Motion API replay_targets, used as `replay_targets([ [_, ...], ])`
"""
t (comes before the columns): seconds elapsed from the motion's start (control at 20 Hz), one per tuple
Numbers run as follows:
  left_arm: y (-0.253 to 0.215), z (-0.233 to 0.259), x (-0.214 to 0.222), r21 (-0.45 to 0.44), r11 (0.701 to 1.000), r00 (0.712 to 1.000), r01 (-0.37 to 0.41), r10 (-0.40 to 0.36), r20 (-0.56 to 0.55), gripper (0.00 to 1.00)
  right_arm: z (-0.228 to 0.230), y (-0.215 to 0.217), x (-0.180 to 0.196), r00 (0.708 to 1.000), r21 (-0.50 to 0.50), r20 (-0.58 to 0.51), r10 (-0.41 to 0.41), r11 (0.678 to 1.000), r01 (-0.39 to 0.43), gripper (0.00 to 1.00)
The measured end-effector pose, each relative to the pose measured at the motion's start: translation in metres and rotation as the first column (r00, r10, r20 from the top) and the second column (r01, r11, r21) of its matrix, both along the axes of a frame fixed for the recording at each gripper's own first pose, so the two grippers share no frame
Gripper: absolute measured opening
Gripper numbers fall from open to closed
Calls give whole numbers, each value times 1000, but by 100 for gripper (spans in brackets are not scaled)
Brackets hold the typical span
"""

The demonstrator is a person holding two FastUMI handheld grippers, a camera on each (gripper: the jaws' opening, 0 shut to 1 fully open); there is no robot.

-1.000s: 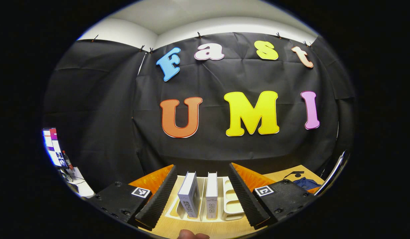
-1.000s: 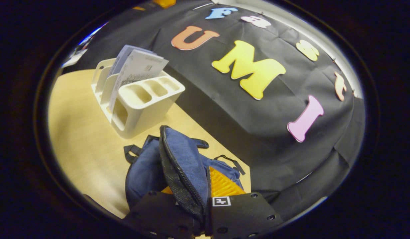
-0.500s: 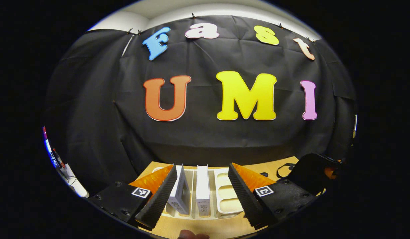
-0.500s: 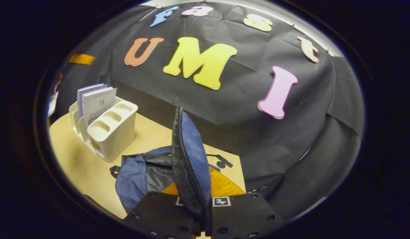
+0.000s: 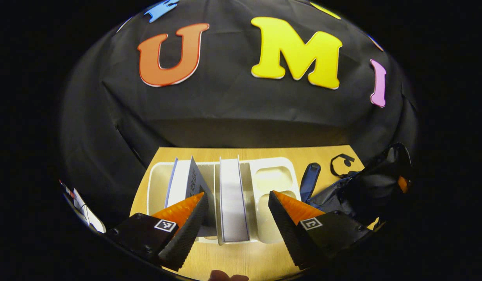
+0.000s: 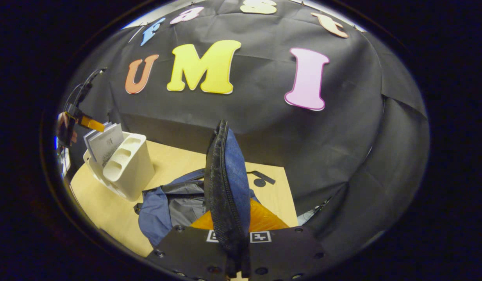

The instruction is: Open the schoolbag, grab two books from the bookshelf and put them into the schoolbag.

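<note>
Here my left tongs (image 5: 236, 218) hang spread apart above the cream bookshelf (image 5: 159, 183), which stands near the worktop's (image 5: 241, 257) back edge. Two books stand in it: one leaning (image 5: 184, 183), one upright (image 5: 231, 203) between my fingers. My right tongs (image 6: 235, 249) are clamped on the blue schoolbag's (image 6: 159, 207) zippered flap (image 6: 225, 179), lifting it upright beside the shelf.

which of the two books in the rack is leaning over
The left book in the left gripper view: it tilts sideways in its slot, while the other book stands straight in the white rack.
</note>
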State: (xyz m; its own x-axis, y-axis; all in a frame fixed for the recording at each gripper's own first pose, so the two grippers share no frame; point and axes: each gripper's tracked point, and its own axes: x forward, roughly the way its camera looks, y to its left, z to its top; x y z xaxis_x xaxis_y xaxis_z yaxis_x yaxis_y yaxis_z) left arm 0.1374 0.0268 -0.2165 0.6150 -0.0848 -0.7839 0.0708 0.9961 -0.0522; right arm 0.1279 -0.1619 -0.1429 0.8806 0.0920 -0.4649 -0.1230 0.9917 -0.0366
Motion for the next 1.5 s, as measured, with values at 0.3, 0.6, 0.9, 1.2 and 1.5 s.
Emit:
replay_targets([
  [0.3,-8,-34,3,34,997,971,70,-60,-231,99,-7,-7,15,999,92,-45,13,996,-9,1],
  [0.6,-8,-58,-14,-3,998,893,69,-63,-446,96,-14,-20,22,996,190,-91,-4,981,21,1],
  [0.9,-8,-67,-27,8,998,825,59,-44,-563,86,-16,-16,20,996,184,-90,2,983,15,2],
  [1.2,-14,-60,-30,14,999,812,49,-32,-583,48,-15,-10,15,995,239,-99,-17,970,41,2],
  [1.5,-6,3,-49,1,998,826,67,-55,-561,42,-14,-5,12,997,236,-81,-18,971,37,2],
])
